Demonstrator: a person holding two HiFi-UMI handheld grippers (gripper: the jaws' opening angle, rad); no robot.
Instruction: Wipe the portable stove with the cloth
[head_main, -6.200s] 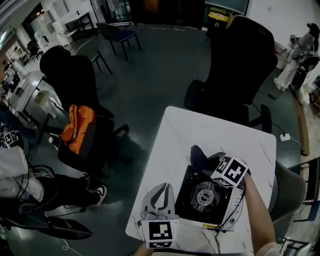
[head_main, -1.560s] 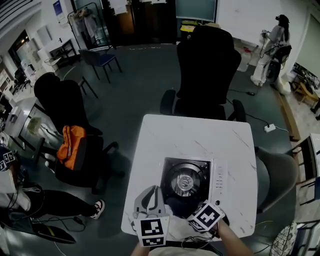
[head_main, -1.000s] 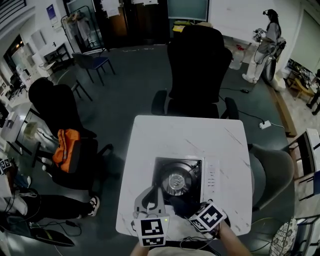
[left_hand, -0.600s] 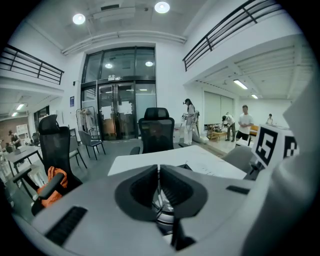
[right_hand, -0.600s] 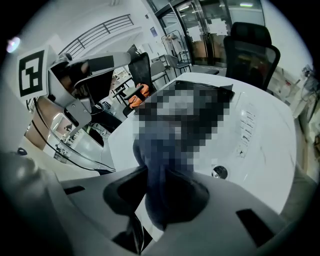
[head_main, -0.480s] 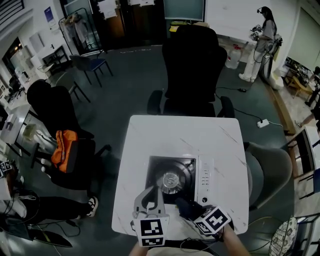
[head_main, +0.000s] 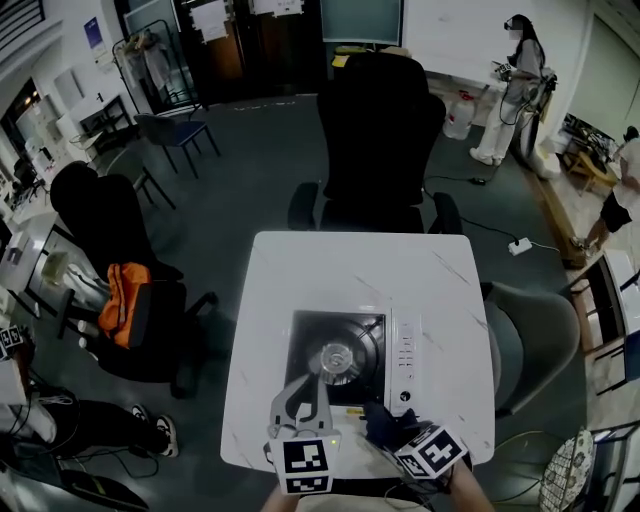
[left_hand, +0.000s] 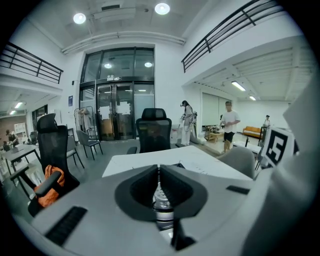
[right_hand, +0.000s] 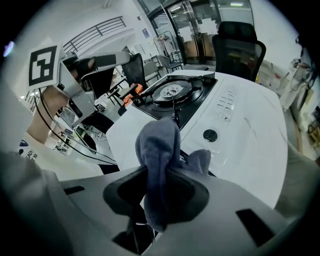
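Shifted from the far side of the portable stove (head_main: 340, 348) to its near edge: right gripper (head_main: 392, 428), jaws clamped on the dark blue cloth (head_main: 383, 420), which bunches up between them, near the stove's knob (right_hand: 210, 135). Left gripper (head_main: 303, 392): jaws pressed together, nothing between, at the stove's near left corner. Stove rests on white table (head_main: 300, 270).

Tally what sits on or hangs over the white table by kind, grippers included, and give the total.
stove: 1
cloth: 1
grippers: 2 (left gripper shut on nothing, right gripper shut on the cloth)
Total: 4
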